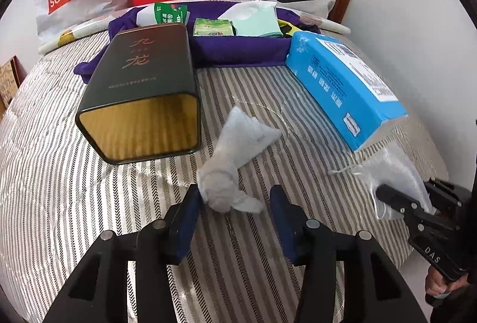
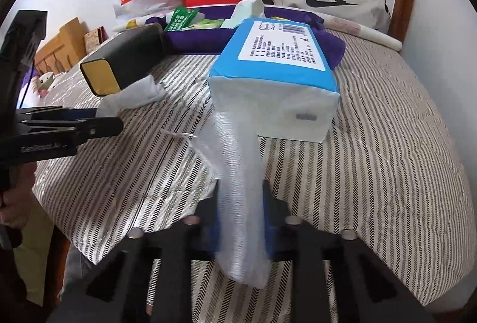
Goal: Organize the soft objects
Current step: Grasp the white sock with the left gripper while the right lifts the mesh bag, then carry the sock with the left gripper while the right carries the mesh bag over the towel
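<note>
We saw the left gripper (image 1: 235, 221) standing open over the striped bedcover (image 1: 89, 189), a crumpled pale cloth (image 1: 235, 168) lying between its blue pads, touching the left one only. Taking that cloth as our landmark: a dark tin box (image 1: 143, 93) lay on its side just to its left, open gold end towards us; a blue tissue pack (image 1: 342, 87) lay to its right. Further right, the right gripper (image 1: 408, 200) pinched a clear plastic bag (image 1: 396, 174). Behind lay a purple cloth (image 1: 238, 51).
</note>
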`<action>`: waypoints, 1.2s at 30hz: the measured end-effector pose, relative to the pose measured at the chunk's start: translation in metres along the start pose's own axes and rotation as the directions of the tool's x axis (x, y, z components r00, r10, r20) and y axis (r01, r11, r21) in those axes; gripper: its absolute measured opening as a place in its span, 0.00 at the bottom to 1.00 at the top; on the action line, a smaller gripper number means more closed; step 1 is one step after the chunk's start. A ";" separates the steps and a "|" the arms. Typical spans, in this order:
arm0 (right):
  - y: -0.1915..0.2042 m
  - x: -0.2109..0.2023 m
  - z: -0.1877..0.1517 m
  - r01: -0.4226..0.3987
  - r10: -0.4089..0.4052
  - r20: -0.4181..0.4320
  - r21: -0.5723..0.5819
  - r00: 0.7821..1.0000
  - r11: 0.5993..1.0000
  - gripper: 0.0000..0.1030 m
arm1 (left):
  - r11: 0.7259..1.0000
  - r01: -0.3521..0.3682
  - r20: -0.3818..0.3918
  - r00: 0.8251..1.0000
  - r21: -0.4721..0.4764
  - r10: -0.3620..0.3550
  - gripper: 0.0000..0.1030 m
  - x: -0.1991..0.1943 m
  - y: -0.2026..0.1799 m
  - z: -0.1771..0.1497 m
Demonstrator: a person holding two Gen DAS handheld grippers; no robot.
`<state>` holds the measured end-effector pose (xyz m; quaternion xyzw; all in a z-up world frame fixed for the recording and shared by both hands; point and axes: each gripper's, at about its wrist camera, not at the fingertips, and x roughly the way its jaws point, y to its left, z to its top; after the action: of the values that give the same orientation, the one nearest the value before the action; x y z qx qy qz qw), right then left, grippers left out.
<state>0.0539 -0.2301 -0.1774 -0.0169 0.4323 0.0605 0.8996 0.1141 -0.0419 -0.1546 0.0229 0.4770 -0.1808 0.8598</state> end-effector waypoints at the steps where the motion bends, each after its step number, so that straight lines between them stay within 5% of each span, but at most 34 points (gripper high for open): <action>1: -0.001 0.000 0.000 -0.004 0.004 0.000 0.002 1.000 1.000 0.16 | 1.000 0.000 0.001 1.000 -0.004 0.000 0.29 0.000 0.002 0.001; 4: -0.003 -0.003 -0.002 -0.020 0.020 -0.004 0.010 1.000 1.000 0.11 | 1.000 0.018 -0.004 1.000 -0.026 -0.018 0.19 -0.001 0.010 0.002; 11: -0.007 -0.015 0.002 -0.045 0.045 0.006 0.005 0.999 0.999 0.10 | 0.993 0.094 0.031 0.995 -0.067 -0.092 0.18 -0.021 0.024 -0.001; 17: -0.006 -0.035 0.009 -0.097 0.097 0.041 -0.012 0.994 0.995 0.10 | 0.996 0.065 0.067 0.996 -0.066 -0.061 0.18 -0.043 0.025 0.003; 36: -0.020 -0.076 0.086 -0.064 0.069 0.181 -0.037 0.981 0.997 0.10 | 0.995 0.015 0.184 0.983 -0.102 0.004 0.18 -0.098 0.037 0.060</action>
<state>0.0757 -0.2504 -0.0646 -0.0111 0.3477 0.0986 0.9323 0.1283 0.0083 -0.0451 -0.0393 0.4041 -0.1596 0.8998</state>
